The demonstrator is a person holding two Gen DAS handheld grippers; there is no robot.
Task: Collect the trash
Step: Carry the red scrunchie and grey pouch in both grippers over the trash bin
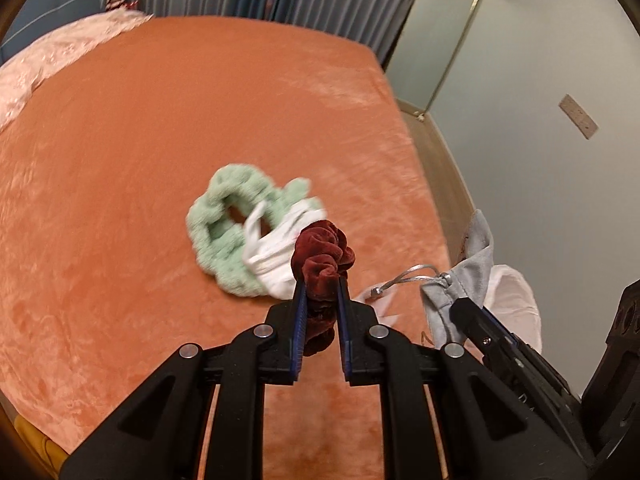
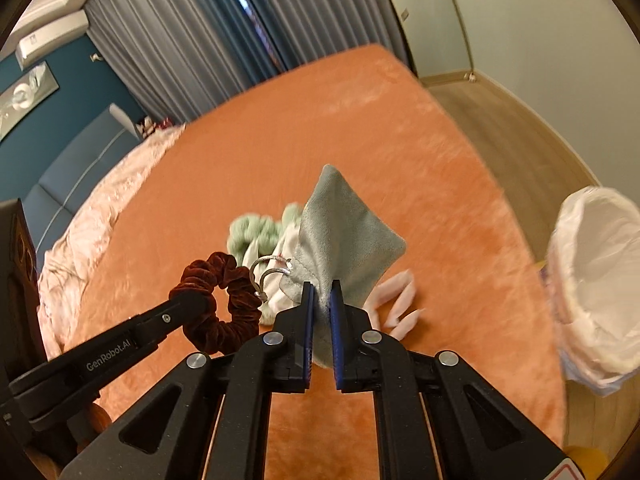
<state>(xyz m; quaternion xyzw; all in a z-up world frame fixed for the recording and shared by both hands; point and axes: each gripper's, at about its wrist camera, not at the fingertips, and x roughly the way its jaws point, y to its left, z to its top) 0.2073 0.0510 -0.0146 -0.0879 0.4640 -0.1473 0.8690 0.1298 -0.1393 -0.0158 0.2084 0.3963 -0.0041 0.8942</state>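
Note:
My left gripper (image 1: 322, 284) is shut on a dark red velvet scrunchie (image 1: 325, 258), lifted above the orange bed (image 1: 160, 160). From the right wrist view the same scrunchie (image 2: 224, 304) hangs as a ring from the left gripper (image 2: 196, 304). My right gripper (image 2: 321, 292) is shut on a grey-green drawstring pouch (image 2: 344, 240) with a silver cord (image 2: 268, 268); that pouch (image 1: 456, 280) shows at the right of the left wrist view. A mint green scrunchie (image 1: 228, 232) and a white cloth piece (image 1: 280, 248) lie on the bed below. Pale pink pieces (image 2: 400, 304) lie beside them.
A bin lined with a white bag (image 2: 600, 280) stands off the bed's right side on the wooden floor (image 2: 500, 128). A pink quilt (image 2: 104, 216) covers the bed's left part. Grey curtains (image 2: 192, 40) and a blue headboard (image 2: 72, 176) are behind.

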